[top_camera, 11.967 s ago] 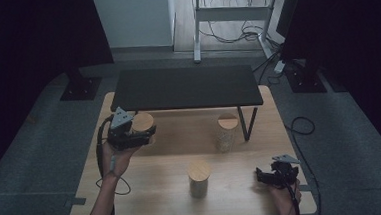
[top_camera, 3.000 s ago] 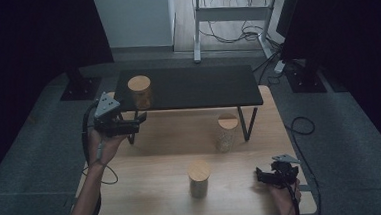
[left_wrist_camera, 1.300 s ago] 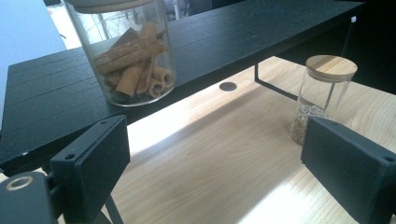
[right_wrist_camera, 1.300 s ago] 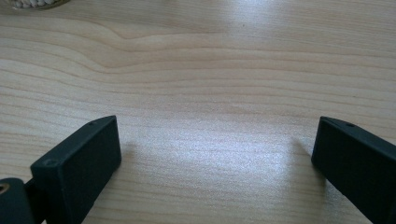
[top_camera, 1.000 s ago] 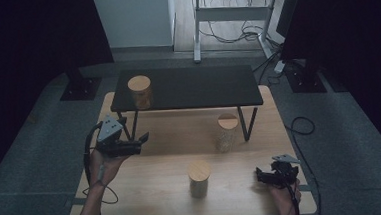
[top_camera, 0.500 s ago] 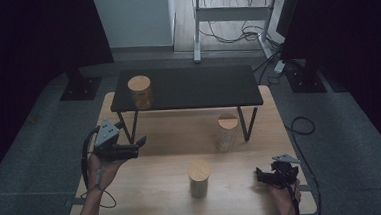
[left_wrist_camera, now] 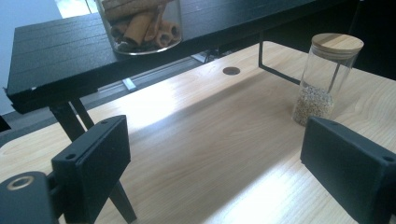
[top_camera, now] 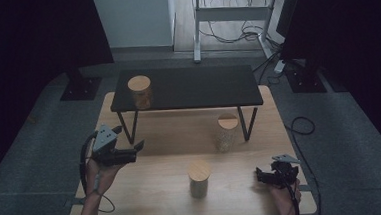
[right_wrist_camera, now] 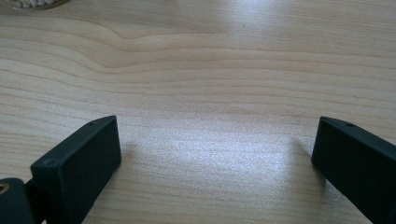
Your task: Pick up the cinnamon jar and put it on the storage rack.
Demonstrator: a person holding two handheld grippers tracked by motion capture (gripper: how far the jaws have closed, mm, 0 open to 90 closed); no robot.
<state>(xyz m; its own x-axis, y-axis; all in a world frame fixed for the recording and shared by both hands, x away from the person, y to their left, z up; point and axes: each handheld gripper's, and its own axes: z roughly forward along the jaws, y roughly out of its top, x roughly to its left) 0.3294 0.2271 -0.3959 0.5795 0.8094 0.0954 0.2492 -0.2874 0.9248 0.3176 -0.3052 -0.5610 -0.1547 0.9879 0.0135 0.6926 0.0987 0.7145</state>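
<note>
— High view first: what is seen nearest?

— The right gripper (top_camera: 263, 174) is seen at the near right corner of the wooden table (top_camera: 153, 190), and the left gripper (top_camera: 137, 148) is held over the table's left edge. Between them a jar with a wooden lid (top_camera: 199, 178) stands well apart from both.

— What is added by the gripper views?

— In the right gripper view, the jaws are shown spread wide over bare wood (right_wrist_camera: 210, 93), with nothing between them. In the left gripper view, the jaws are likewise shown wide and empty, and contents that cannot be read from above are made plain.

— Which contents?

— A tall glass jar (left_wrist_camera: 324, 77) beyond the right jaw is shown with a small fill of pale grain at its bottom under a wooden lid. Farther off, on the black shelf (left_wrist_camera: 60, 51), a jar of rolled brown sticks (left_wrist_camera: 140, 23) is seen past the left jaw, well apart from the pads.

— And from above?

— That jar (top_camera: 140, 92) is placed at the shelf's left end (top_camera: 202, 86); the grain jar (top_camera: 226, 133) is set beside the shelf's right leg.
</note>
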